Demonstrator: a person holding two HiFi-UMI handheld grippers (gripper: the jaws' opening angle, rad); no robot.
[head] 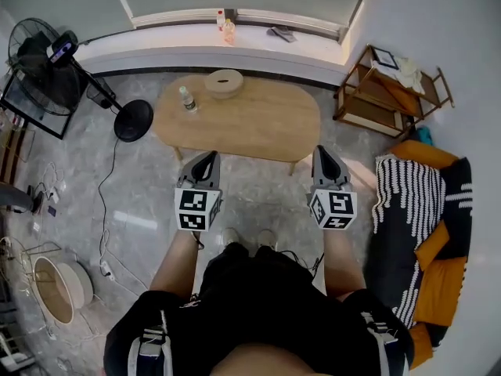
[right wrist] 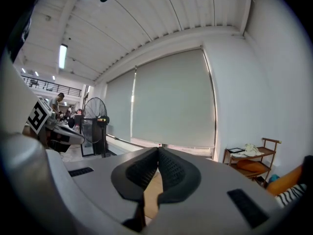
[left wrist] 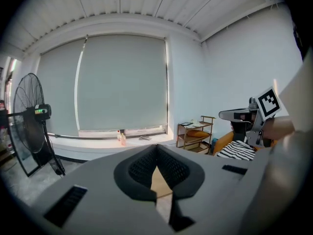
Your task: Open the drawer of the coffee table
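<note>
The oval wooden coffee table (head: 250,120) stands on the grey floor ahead of me, seen from above; no drawer shows from this angle. My left gripper (head: 209,157) hangs in the air short of the table's near edge, left of centre, jaws shut and empty. My right gripper (head: 321,151) hovers level with it by the table's near right end, also shut with nothing held. In the left gripper view the shut left gripper (left wrist: 156,147) shows a sliver of the table top (left wrist: 160,182) below its tip. The right gripper (right wrist: 158,150) looks the same, with table wood (right wrist: 153,189) beneath.
On the table's far left stand a small bottle (head: 186,99) and a round wooden ring (head: 224,82). A floor fan (head: 47,57) is at the left, its cable trailing over the floor. A wooden shelf (head: 387,92) and a sofa with a striped blanket (head: 407,202) are at the right.
</note>
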